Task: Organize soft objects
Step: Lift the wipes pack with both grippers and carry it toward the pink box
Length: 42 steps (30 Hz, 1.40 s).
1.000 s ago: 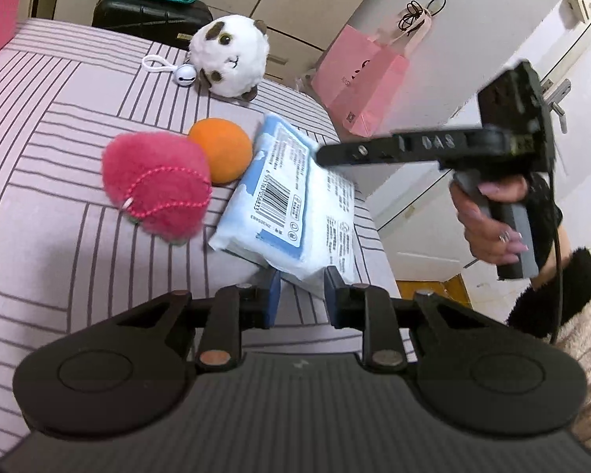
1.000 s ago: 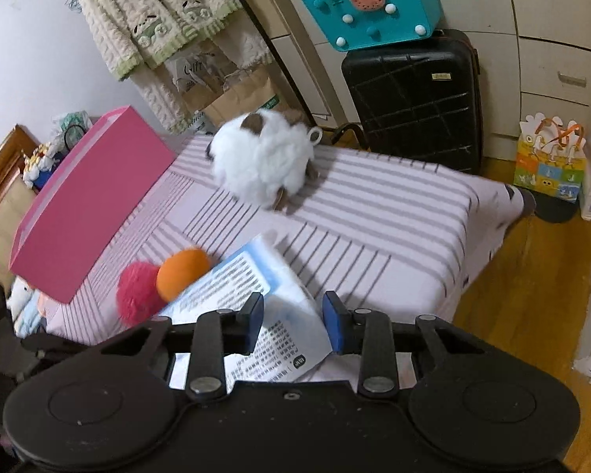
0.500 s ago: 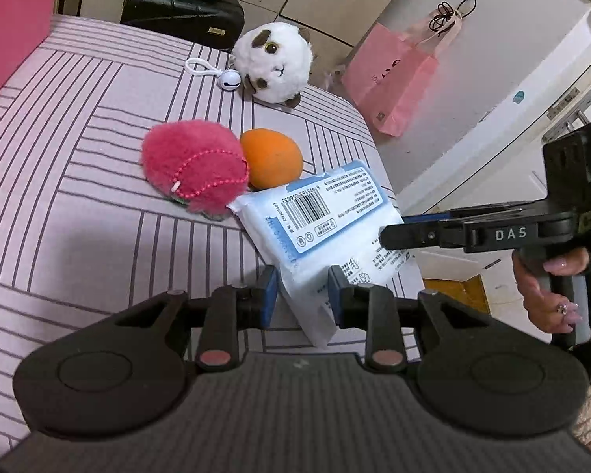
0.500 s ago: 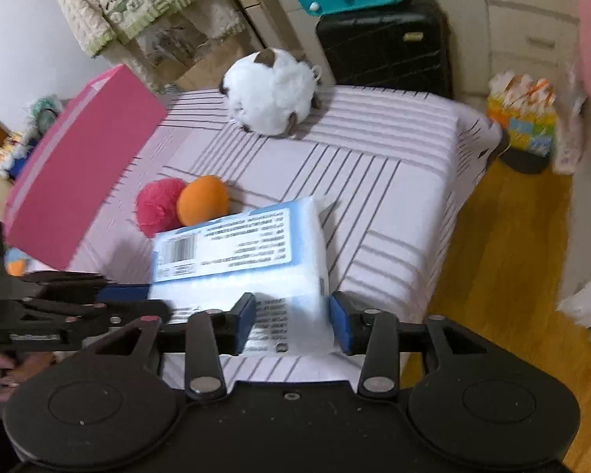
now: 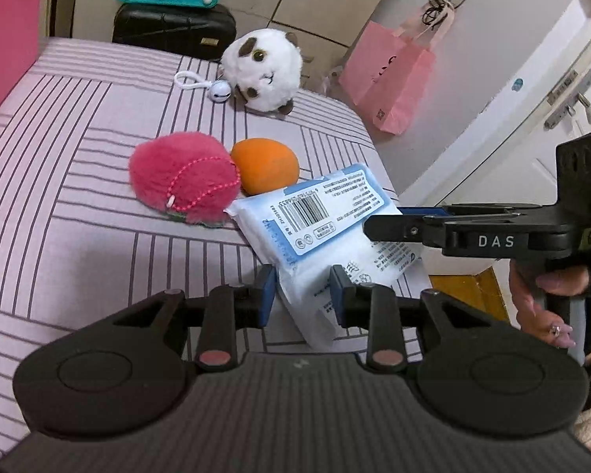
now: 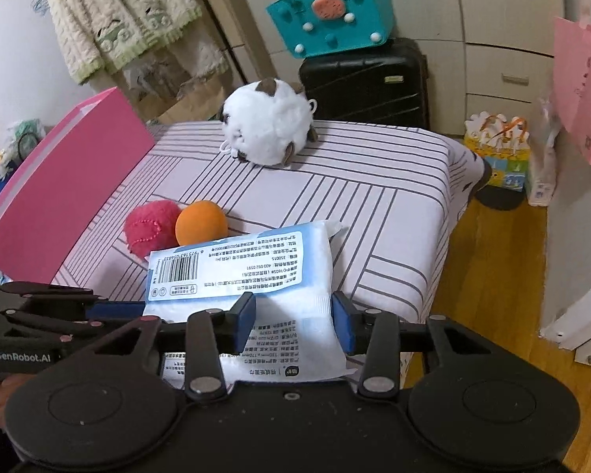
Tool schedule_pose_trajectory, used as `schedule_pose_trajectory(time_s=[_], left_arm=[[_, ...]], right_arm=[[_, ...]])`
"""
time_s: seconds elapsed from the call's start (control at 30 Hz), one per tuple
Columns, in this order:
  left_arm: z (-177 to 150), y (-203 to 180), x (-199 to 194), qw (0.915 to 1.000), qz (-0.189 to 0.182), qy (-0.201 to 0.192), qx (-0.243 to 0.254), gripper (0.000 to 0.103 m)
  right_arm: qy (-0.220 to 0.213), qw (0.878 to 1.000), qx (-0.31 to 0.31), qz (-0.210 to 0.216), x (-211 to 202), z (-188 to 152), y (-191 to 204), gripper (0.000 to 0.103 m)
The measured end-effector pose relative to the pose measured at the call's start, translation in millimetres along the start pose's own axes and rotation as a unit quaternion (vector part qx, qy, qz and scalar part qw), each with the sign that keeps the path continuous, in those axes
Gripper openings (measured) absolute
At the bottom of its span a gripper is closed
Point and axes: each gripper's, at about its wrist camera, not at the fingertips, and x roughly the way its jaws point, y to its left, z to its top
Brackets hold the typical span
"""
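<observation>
- Left gripper [image 5: 302, 291]: jaws opening, with the near corner of the wet-wipe pack [image 5: 323, 232] between the blue pads; the left pad stands just clear of the wrapper, and at the right pad contact cannot be confirmed; a second ago this gripper was closed on nothing, short of the pack.
- Right gripper [image 6: 294, 325]: jaws closing on the opposite end of the same pack [image 6: 252, 276]; both pads sit against the wrapper; a second ago the pack lay ahead of these jaws, not between them.
- Wet-wipe pack: at the near edge of the striped bed [image 5: 78, 205], now turned so that its barcode end points toward the pink plush [image 5: 185, 183]; half a second ago the pack lay at a similar angle.
- Orange ball [image 5: 264, 171]: touching the pink plush on its right, just beyond the pack.
- White round plush [image 5: 262, 67]: well beyond the pack, near the far bed edge; keyring bell [image 5: 220, 94] just left of it.
- Judgement: the pack appears to be passing to the right gripper; placement is not yet done.
</observation>
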Motion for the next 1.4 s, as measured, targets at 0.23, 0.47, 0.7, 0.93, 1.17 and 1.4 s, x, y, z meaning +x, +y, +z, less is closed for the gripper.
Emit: schedule_pose_trajectory(time_s=[0.23, 0.47, 0.7, 0.93, 1.17, 1.4], left_arm=[[-3.5, -3.5, 0.5, 0.9997, 0.006, -0.016, 0.014, 0.031], [-4.4, -5.6, -2.6, 0.9996, 0.007, -0.016, 0.021, 0.026], [-7.4, -8.4, -19.3, 0.9981, -0.001, -0.02, 0.058, 0.026], [-7.0, -8.9, -51.1, 0.9952, -0.033, -0.026, 0.088, 0.026], [-1.0, -1.0, -89.7, 0.9927, -0.05, -0.017, 0.108, 0.026], [1.3, 19.0, -127.4, 0.9883, -0.06, 0.008, 0.14, 0.026]], right_arm=[[-0.031, 0.999, 0.027, 0.004, -3.1, -11.9, -2.2, 0.05], [-0.029, 0.999, 0.031, -0.007, -8.8, -15.8, 7.6, 0.047], [-0.022, 0.999, 0.033, -0.013, -16.0, -22.8, 27.9, 0.047], [-0.004, 0.997, 0.071, 0.001, -36.2, -29.1, 46.2, 0.052], [0.004, 0.998, 0.055, 0.0, -53.0, -26.5, 85.6, 0.059], [-0.004, 1.0, 0.004, -0.01, -67.0, -16.8, 136.7, 0.063]])
